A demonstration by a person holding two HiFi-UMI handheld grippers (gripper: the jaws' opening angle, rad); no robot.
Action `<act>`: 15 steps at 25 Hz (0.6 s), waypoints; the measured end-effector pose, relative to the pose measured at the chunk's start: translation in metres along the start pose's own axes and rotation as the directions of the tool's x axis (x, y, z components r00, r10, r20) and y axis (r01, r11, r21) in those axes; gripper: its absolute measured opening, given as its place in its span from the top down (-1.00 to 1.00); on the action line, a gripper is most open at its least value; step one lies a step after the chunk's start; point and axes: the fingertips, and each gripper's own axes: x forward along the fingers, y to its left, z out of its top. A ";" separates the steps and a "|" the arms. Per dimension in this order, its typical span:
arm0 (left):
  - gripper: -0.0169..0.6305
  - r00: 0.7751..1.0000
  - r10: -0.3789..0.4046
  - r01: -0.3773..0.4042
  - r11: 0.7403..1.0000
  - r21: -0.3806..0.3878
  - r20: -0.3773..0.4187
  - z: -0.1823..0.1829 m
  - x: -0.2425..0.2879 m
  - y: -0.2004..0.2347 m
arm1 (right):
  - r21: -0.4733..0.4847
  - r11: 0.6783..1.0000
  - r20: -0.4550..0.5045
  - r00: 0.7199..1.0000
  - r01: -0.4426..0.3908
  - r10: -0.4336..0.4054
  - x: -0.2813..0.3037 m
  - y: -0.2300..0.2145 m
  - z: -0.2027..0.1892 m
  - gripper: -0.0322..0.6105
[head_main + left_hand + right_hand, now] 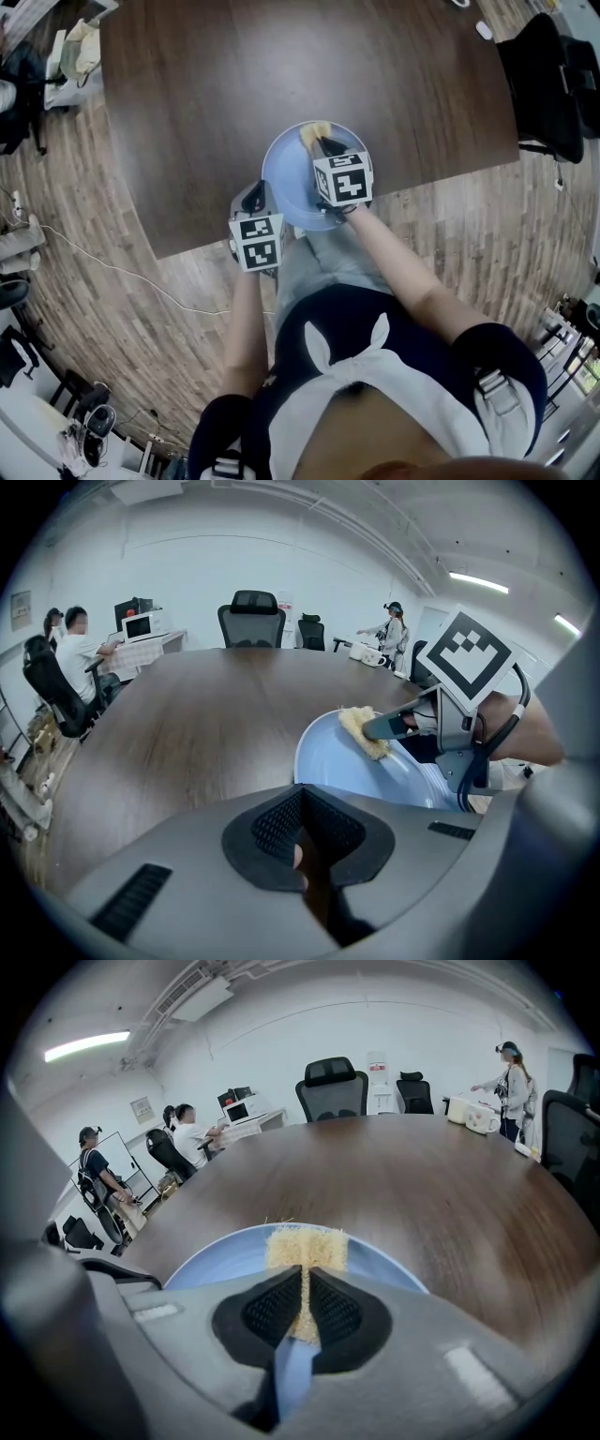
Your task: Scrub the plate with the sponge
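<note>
A light blue plate (289, 178) lies on the dark wooden table (206, 84) near its front edge. A yellow sponge (312, 134) rests on the plate's far side, and my right gripper (324, 146) is shut on it. The sponge (304, 1249) sticks out past the right gripper (305, 1277) onto the plate (225, 1252). My left gripper (254, 193) sits at the plate's near-left rim. In its own view the left gripper (300, 794) is shut with nothing between its pads, just left of the plate (342, 771). There the right gripper (377, 727) presses the sponge (361, 728).
Black office chairs (330, 1082) stand at the table's far end, and another (548, 80) stands at the right. People sit at a desk (141, 649) far left; one person stands far right (511, 1077). A wood floor (112, 281) and a cable lie below the table's edge.
</note>
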 end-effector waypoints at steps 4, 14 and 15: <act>0.95 1.000 -0.007 0.007 1.000 0.000 -0.001 0.000 0.000 0.001 | -0.015 1.000 -0.003 1.000 -0.001 0.001 0.002 0.004 0.001 0.83; 0.95 1.000 -0.021 0.021 1.000 0.002 -0.005 0.002 0.002 0.000 | -0.088 0.996 -0.006 1.000 -0.005 0.005 0.008 0.015 0.003 0.83; 0.95 1.000 -0.021 0.021 1.000 0.002 -0.005 0.001 0.002 0.000 | -0.095 0.995 -0.005 1.000 -0.010 0.009 0.008 0.018 0.003 0.83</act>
